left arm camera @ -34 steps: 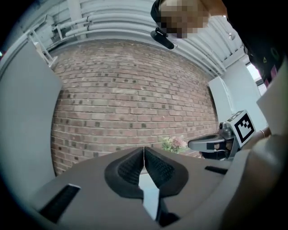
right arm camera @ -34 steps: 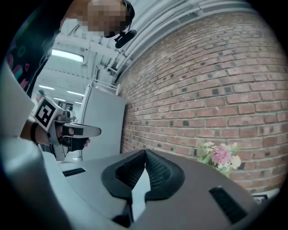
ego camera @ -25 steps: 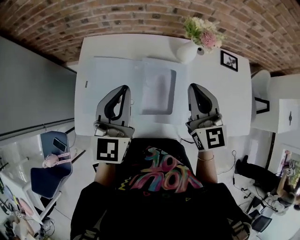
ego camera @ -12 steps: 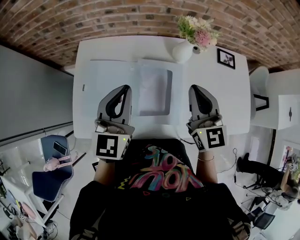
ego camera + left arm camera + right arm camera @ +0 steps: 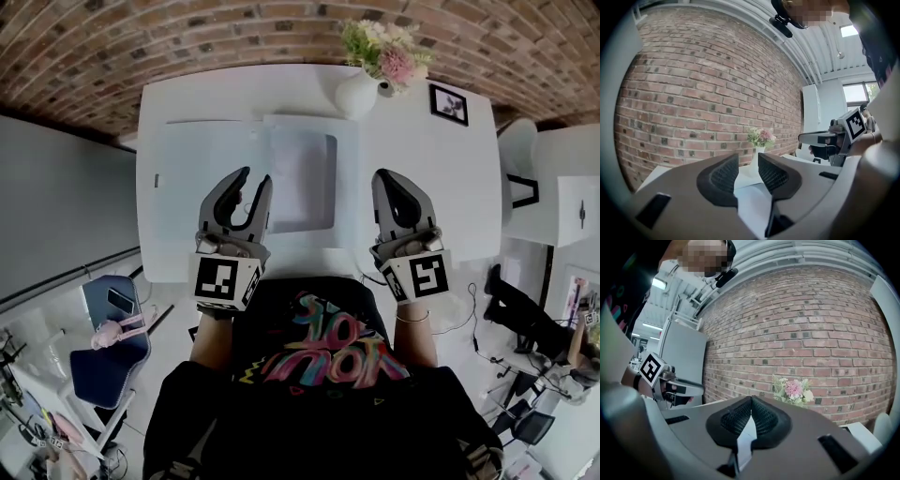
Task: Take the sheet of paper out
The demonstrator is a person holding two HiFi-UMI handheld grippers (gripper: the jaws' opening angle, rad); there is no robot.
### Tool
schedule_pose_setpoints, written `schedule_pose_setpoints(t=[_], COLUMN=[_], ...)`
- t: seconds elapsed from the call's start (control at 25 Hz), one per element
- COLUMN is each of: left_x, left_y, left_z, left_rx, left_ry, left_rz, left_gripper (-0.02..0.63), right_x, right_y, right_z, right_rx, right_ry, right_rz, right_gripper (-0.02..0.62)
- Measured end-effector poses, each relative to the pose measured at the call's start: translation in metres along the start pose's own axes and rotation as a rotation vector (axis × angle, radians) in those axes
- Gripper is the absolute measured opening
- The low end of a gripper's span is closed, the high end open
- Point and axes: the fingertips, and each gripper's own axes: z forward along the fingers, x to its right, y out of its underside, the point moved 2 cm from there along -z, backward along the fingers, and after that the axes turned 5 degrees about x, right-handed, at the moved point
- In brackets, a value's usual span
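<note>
Your left gripper [image 5: 255,178] has just been opening its jaws. In its own view [image 5: 748,161] they stand apart with nothing caught between them. Your right gripper [image 5: 386,174] has its jaws pressed together at the tips, empty [image 5: 750,401].

The sheet [image 5: 300,178] lies flat on the table [image 5: 422,187], inside a clear sleeve [image 5: 202,159] that spreads off to the left. It sits between your two grippers. The left gripper's tips are just beside the sheet's left edge, over the sleeve, but I cannot tell whether they touch it. The right gripper is near the sheet's right edge, apart from it. A vase [image 5: 356,94] and a frame [image 5: 447,103] stand past the sheet.
</note>
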Motion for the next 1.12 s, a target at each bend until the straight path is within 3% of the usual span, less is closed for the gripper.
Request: schedule_pose_setpoints(t=[0.28,0.76,1.12], left_x=[-0.003,-0.009,-0.019], left_y=[0.047,0.119,0.161], left_z=[0.017,0.037,0.051], left_rx=[-0.088,-0.232,-0.325], left_ry=[0.032,0.076,0.090], left_rz=[-0.061,-0.153,-0.161], left_gripper=[0.164,0.184,0.186], right_x=[0.000,-0.004,-0.007], right_y=[0.008,0.024,0.039], right_z=[0.007,0.011,0.019], right_rx=[-0.021,-0.026,-0.045], right_ry=[0.006,0.010,0.020], right_rz=[0.023,0.055,0.062], right_gripper=[0.018,0.018,0.018])
